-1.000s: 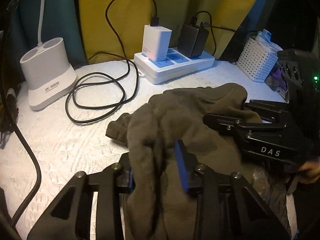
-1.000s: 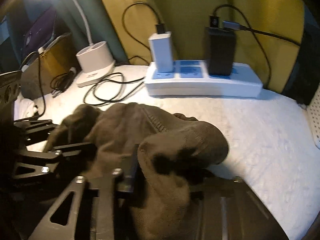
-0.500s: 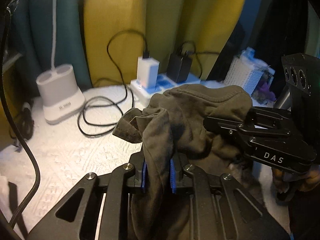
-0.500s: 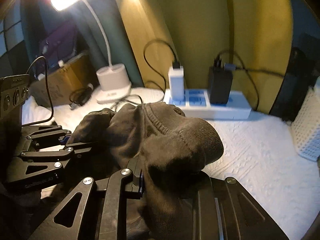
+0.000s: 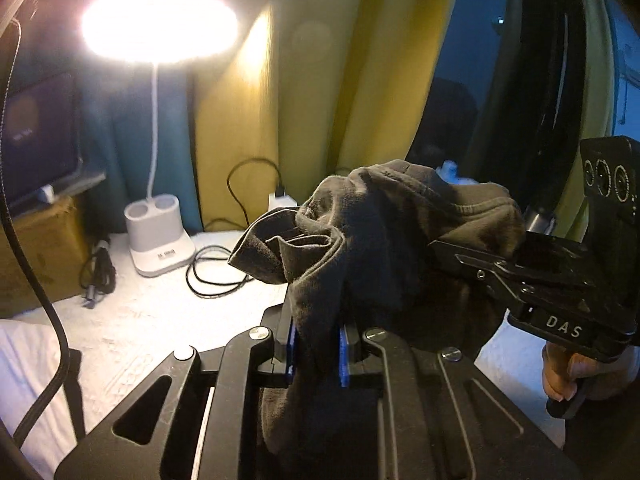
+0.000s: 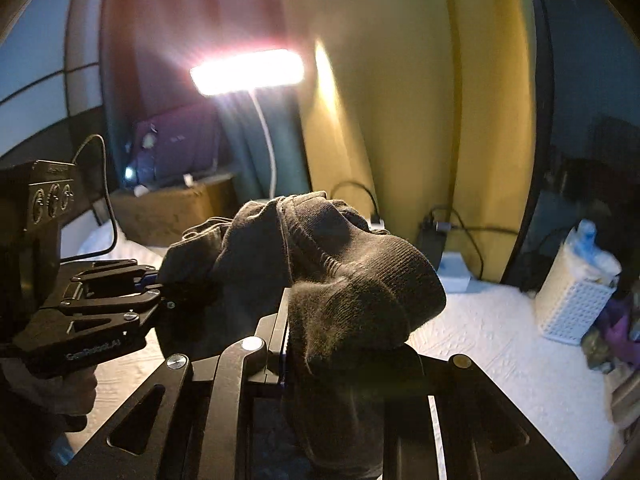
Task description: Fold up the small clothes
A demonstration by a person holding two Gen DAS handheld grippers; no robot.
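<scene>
Up off the white tabletop (image 5: 152, 320), a dark knit garment (image 5: 392, 248) hangs bunched between both tongs. The left tongs (image 5: 316, 350) have just been closing and now pinch a fold of the cloth between their blue pads; the rest droops down over the frame. The right tongs (image 6: 344, 344) have also narrowed and clamp a ribbed edge of the same garment — its cuff bulges over the right finger, so that pad is hidden. In the left wrist view the right tongs come in from the right side, gripped by a hand (image 5: 568, 372), their tips buried in the fabric.

As for containers: a white perforated basket (image 6: 576, 304) stands at the tabletop's right edge, with something pale blue and white poking out of its top, too blurred to name. A brown cardboard box (image 5: 36, 256) sits at the far left. The lit desk lamp (image 5: 158, 28) rises from a white base (image 5: 158, 240) with two round wells — their contents cannot be seen. Black cable (image 5: 216, 276) lies coiled beside that base.
</scene>
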